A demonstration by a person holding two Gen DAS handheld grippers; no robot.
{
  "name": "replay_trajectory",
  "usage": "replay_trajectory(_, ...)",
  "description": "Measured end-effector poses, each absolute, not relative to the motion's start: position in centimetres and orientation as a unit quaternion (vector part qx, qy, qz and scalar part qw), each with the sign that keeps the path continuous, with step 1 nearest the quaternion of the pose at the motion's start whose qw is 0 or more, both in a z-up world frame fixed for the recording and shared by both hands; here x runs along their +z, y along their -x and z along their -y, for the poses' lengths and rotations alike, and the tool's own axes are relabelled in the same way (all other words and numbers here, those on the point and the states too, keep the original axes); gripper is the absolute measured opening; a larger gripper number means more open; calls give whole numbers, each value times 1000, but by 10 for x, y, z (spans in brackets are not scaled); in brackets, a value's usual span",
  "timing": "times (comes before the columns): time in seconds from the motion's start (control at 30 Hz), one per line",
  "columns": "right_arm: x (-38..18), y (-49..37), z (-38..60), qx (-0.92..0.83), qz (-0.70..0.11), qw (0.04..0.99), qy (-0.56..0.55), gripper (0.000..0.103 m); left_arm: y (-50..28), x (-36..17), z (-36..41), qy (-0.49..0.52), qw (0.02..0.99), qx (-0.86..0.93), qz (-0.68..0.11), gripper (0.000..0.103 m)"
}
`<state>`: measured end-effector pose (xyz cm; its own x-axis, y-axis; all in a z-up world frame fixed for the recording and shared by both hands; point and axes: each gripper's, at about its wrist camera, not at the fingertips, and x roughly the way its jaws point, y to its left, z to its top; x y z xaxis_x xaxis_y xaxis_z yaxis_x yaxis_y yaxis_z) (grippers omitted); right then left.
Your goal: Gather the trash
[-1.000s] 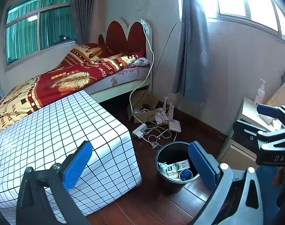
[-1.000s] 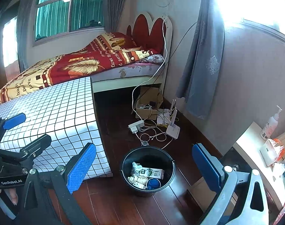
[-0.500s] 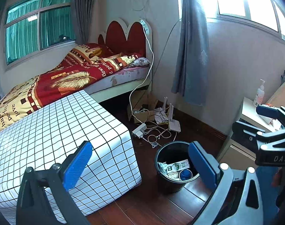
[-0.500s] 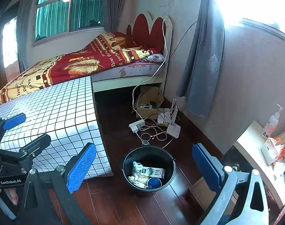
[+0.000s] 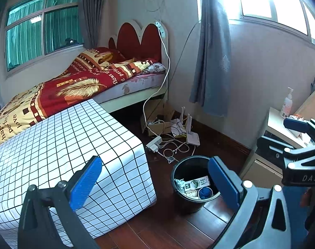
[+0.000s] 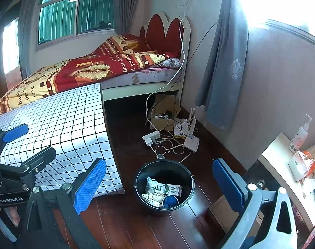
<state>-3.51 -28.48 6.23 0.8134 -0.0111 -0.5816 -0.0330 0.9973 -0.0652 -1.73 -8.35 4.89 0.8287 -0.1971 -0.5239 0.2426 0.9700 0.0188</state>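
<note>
The wooden floor (image 6: 136,228) carried a black bucket (image 6: 186,176) of trash, a power strip (image 6: 150,137), tangled cables (image 6: 170,148), a white router (image 6: 191,142), a cardboard box (image 6: 163,122) and a grid-clothed table (image 6: 60,128)

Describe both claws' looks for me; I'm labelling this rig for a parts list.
Both match: the left claw and right claw have black angular frames with silver bolts, and flat fingers faced with textured blue pads. In the right view the left unit's body reads "GenRobot.AI"; in the left view the right unit reads "DAS". No cables or sleeves are visible.
</note>
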Motion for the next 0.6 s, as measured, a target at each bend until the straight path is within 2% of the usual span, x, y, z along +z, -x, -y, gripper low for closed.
replay_trajectory(0.6,61,36,282,6,-305,952,36,103,19,51,82,-48,959,-132,-244,103)
